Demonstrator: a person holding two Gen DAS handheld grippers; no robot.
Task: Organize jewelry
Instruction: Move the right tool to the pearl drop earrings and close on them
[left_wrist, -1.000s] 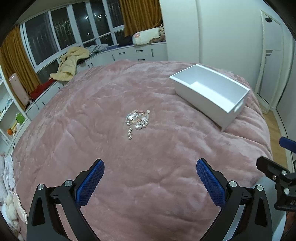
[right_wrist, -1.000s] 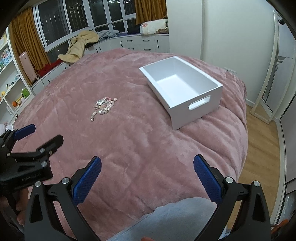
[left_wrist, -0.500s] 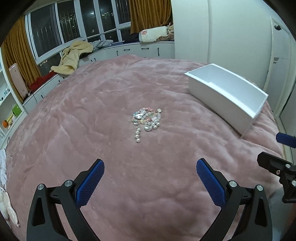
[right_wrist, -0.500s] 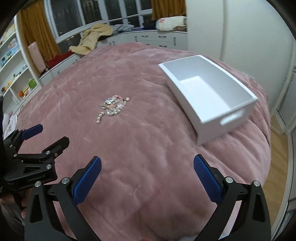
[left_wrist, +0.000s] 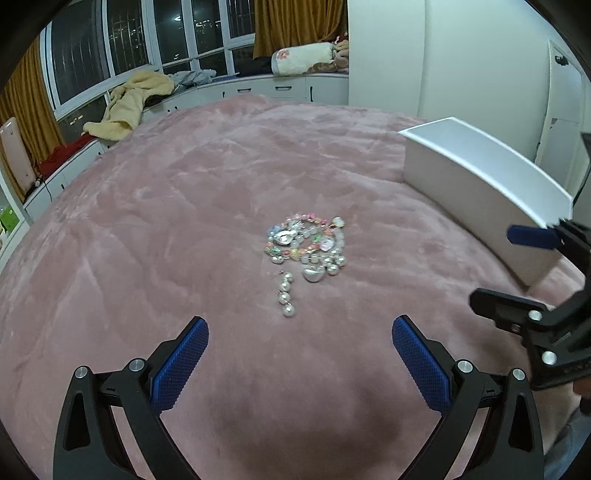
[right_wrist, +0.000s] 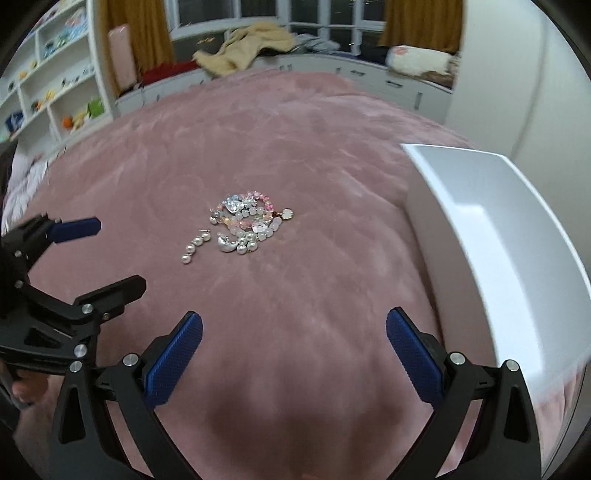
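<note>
I find no writing I can read on anything here; the white box (right_wrist: 498, 236) and my tools carry no legible label. My left tongs (left_wrist: 298, 365) hang with their blue pads spread wide apart and nothing between them, just above the pink bed blanket (left_wrist: 166, 206). My right tongs (right_wrist: 293, 360) are likewise spread wide and hold nothing. The jewelry pile (left_wrist: 308, 247) lies on the blanket ahead of both tongs, a tangle of pearls, pastel beads and silvery pieces, with a short pearl strand (left_wrist: 285, 293) trailing from it toward me. The box sits on the bed to the right of the pile, apart from it. Compared with half a second ago, both tongs have moved closer to the pile, which now fills more of each view, and the box has slid toward the right edge. A yellow garment (left_wrist: 129, 103) lies on the window bench behind.
</note>
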